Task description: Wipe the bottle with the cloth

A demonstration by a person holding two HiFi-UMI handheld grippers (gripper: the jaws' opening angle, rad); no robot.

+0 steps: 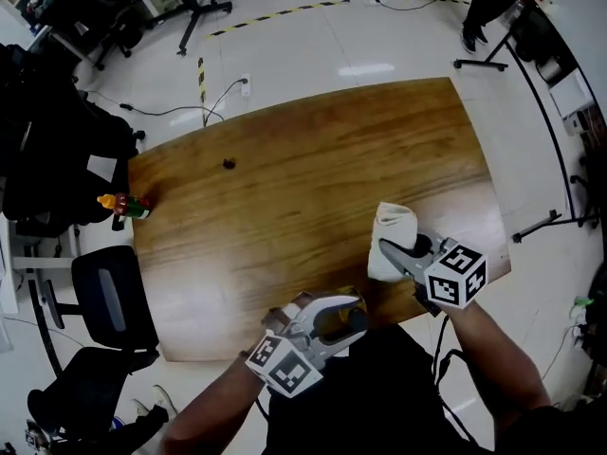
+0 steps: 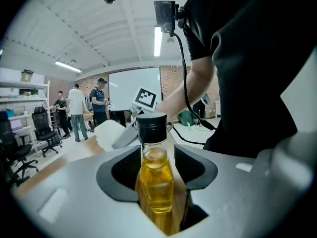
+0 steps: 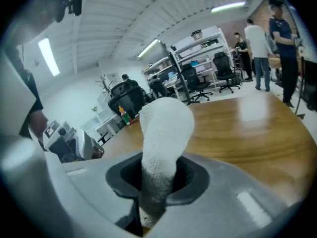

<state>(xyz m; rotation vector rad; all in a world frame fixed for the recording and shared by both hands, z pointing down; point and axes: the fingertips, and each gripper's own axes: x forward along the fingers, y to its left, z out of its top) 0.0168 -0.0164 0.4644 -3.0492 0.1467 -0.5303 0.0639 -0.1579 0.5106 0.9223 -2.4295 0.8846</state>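
- Left claw: jaws apart, pads clear of the glass on both sides, nothing clamped.
- Bottle: clear glass with yellow liquid and a black cap. It stands upright between the left claw's jaws with a gap on each side, and appears to rest on the desk at its near edge.
- Right claw: jaws clamped on the cloth, a white wad that rises out in front of the jaws.
- Relative places: the cloth and right claw lie beyond the bottle, ahead of the left claw. They are near the bottle but apart from it, so cloth and glass do not touch.
- Step in hand, as judged: steady the bottle, then bring the cloth to it.
- Holding: close the left claw on the lower body before wiping. A loose bottle so near the desk edge would likely tip under a sideways push.
- Wiping: lead with the free wad ahead of the right claw, not the jaw tips. Stroke the side facing away from the left claw, from cap down to shoulder, with light pressure.
- Risk: smooth glass may slip or turn in the pads, so keep it upright.
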